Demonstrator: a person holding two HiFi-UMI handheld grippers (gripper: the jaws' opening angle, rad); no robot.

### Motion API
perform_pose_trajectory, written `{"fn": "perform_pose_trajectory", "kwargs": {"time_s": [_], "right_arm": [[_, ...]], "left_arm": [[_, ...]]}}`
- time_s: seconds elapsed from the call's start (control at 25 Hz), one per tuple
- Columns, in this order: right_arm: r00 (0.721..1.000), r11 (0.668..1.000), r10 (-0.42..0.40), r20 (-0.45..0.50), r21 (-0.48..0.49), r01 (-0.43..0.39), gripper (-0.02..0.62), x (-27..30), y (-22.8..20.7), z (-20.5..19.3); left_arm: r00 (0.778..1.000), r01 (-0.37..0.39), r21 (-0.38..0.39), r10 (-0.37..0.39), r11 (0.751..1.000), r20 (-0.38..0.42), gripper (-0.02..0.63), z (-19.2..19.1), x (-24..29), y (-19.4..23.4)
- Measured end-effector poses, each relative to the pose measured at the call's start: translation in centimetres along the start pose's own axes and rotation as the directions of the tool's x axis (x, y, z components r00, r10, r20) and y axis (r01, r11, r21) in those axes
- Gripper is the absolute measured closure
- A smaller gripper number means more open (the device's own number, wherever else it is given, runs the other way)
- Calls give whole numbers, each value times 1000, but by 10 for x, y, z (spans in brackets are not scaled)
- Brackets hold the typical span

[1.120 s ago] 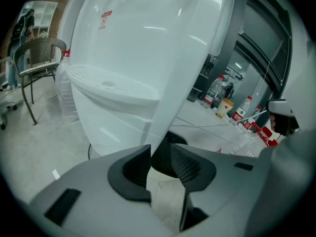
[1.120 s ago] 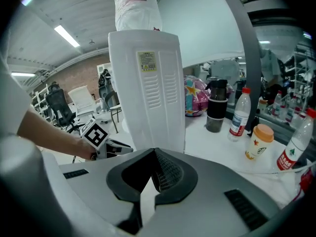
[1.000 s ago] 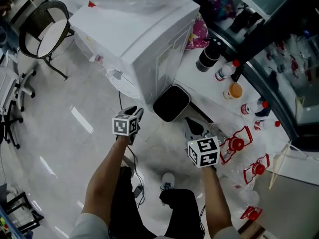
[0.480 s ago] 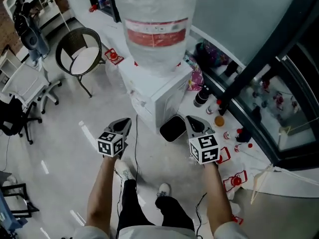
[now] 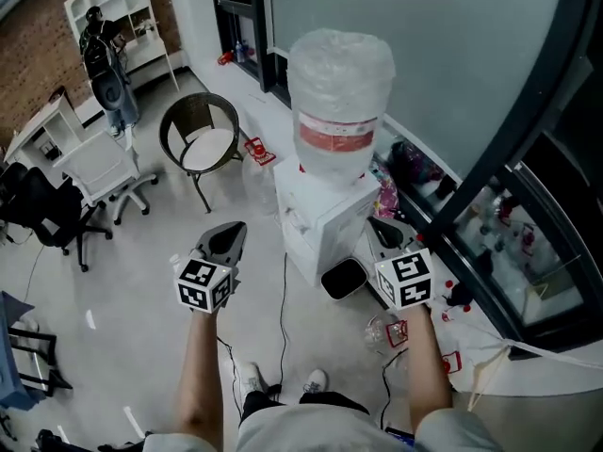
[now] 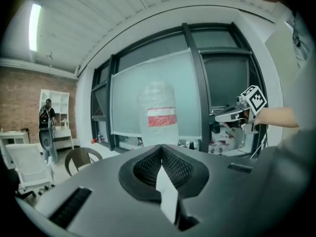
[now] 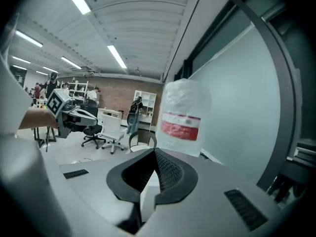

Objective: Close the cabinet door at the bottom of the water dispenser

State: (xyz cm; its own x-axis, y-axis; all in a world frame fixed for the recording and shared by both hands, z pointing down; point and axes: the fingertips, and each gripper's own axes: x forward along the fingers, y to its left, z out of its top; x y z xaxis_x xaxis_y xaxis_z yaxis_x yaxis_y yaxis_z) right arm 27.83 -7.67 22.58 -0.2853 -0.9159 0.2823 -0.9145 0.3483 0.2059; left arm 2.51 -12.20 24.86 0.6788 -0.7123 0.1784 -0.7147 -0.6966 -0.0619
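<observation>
The white water dispenser (image 5: 325, 217) stands by the window wall with a plastic-wrapped bottle (image 5: 339, 102) on top. I see its lower front only steeply from above, so the cabinet door does not show clearly. My left gripper (image 5: 227, 237) hangs in the air to the dispenser's left, shut and empty. My right gripper (image 5: 381, 231) hangs on its right side, also shut with nothing in it. In the left gripper view the jaws (image 6: 160, 150) meet below the bottle (image 6: 159, 115). In the right gripper view the jaws (image 7: 154, 153) meet beside the bottle (image 7: 183, 117). Neither gripper touches the dispenser.
A black bin (image 5: 344, 278) sits on the floor by the dispenser's right corner. Red-capped bottles (image 5: 396, 332) lie on the floor at the right. A round chair (image 5: 200, 139), a white office chair (image 5: 99, 172) and a black chair (image 5: 47, 215) stand at the left. A cable (image 5: 283, 318) runs across the floor.
Both grippers have risen from near the dispenser's base to about its upper part. The head view has pulled up and back, so the whole dispenser and room now show.
</observation>
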Motion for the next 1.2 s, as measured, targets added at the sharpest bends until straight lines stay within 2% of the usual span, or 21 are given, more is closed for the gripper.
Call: {"fn": "perform_pose_trajectory", "kwargs": {"time_s": [0.24,0.4,0.72,0.92,1.2], "right_arm": [[997,999,-24,79,-21,26,568,-24,30,63],[990,1000,-26,142,-13,28,568,-31,55,102],[973,998,-19,229,-49,31,568,-20,106,162],[969,993,-12,245,-112,40,568,-14,128,186],[963,988,-3,269,-147,44,568,-17,137,205]], "left_arm": [[992,-29,74,19,997,125,586,78,-56,15],[985,-11,113,-9,994,171,584,111,-87,19],[981,-9,240,-38,971,190,584,133,-122,41],[974,-29,246,-28,969,225,584,149,-141,60],[965,-51,269,-22,962,261,584,164,-156,66]]}}
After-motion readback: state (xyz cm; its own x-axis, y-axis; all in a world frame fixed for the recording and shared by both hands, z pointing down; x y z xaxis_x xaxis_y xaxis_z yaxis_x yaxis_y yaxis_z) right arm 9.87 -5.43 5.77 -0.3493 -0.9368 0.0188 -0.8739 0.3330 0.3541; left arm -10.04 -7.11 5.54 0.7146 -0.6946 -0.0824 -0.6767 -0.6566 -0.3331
